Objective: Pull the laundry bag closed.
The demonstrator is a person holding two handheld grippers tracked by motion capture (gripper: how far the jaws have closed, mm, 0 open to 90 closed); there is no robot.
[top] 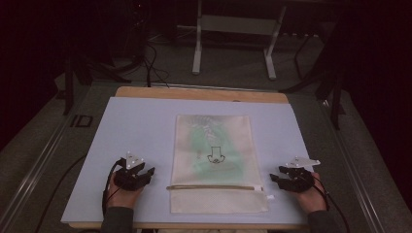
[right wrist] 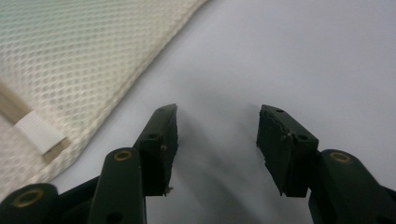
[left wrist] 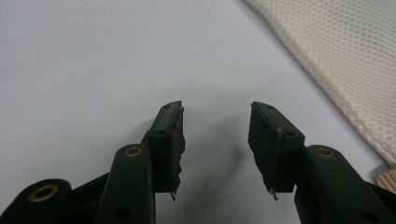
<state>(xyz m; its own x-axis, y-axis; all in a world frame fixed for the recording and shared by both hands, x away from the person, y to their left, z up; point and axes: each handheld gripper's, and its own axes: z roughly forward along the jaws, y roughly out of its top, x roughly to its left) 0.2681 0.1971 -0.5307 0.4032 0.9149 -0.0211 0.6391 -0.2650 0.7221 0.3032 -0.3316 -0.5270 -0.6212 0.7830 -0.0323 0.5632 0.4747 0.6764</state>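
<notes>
Mesh bag (top: 214, 160) lies flat between both claws, long axis running from the counter's (top: 136, 126) near edge toward its far edge (zipper across the near end). Left claw (top: 145, 174) and right claw (top: 275, 177) flank it about equally near, each gaping wide with nothing held.

A pale mat (top: 136, 126) covers the wooden table (top: 194, 93).
</notes>
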